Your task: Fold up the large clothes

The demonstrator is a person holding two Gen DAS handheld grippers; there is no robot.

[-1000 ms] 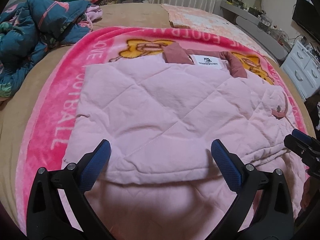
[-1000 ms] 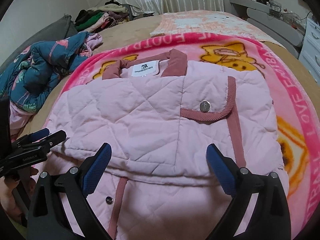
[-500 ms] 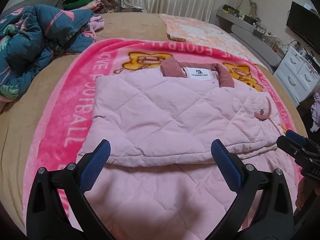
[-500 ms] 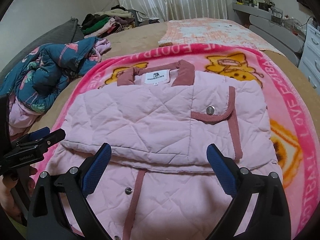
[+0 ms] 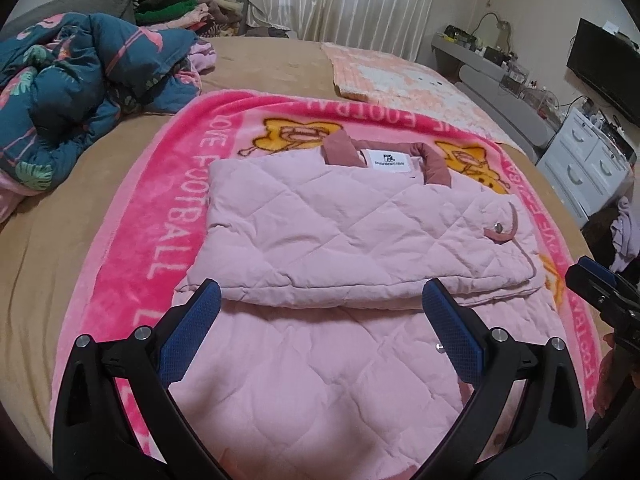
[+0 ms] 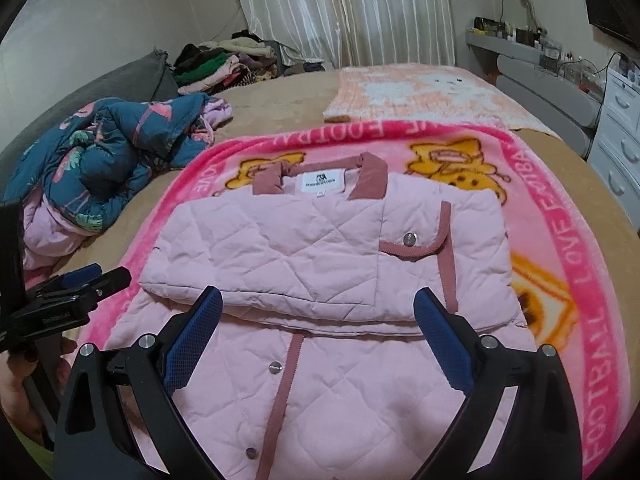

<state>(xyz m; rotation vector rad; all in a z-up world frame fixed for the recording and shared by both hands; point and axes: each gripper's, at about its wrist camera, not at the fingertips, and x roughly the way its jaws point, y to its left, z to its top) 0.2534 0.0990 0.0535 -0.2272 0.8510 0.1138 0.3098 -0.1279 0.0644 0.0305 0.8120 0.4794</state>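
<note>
A pale pink quilted jacket (image 5: 352, 240) (image 6: 320, 248) with a dusty-rose collar and a white neck label lies on a bright pink blanket (image 5: 168, 208) (image 6: 560, 216). Its sleeves are folded across the chest in a flat band, and the hem part spreads towards me. My left gripper (image 5: 322, 320) hovers open above the lower jacket, nothing between its blue pads. My right gripper (image 6: 318, 324) is open too, over the front placket with its snaps. Each gripper shows at the edge of the other's view.
A crumpled teal flamingo-print quilt (image 5: 72, 80) (image 6: 112, 160) lies to the left on the tan bed. A peach knitted blanket (image 6: 420, 92) lies beyond. Piled clothes (image 5: 188, 8) sit at the far left, white drawers (image 5: 588, 160) on the right. A hand (image 6: 24, 392) holds the left gripper.
Both grippers have drawn back towards me and risen, so more of the jacket's lower half and the blanket shows. The folded jacket has not moved. Both stayed open.
</note>
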